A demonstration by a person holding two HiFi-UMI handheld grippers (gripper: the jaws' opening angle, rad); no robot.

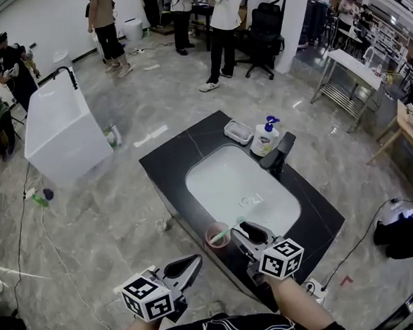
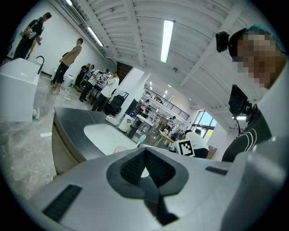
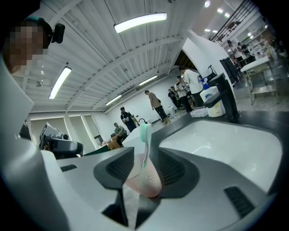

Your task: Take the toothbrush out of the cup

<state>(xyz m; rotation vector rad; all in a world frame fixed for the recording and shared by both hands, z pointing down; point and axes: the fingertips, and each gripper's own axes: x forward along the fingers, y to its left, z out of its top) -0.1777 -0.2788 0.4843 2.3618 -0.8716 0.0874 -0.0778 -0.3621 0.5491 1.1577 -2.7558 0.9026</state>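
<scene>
The green toothbrush (image 3: 145,143) stands upright in the pink cup (image 1: 217,235) on the black counter's (image 1: 170,163) near edge, beside the white sink (image 1: 229,184). The right gripper (image 1: 241,229) has its jaws spread, with the cup just at their tips. The left gripper (image 1: 193,262) hangs off the counter with its jaws pressed together, empty.

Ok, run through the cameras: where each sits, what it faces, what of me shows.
Head view: on the person's head, steeply down onto the black counter and white sink basin; forearms, left claw and right claw show.
Left gripper view: on the left claw, beside the counter, facing across the basin; closed jaws, person's torso show.
Right gripper view: on the right claw, facing, between parted jaws, the translucent pink cup holding a mint-green toothbrush.
Shared: head and right gripper views show that cup.
</scene>
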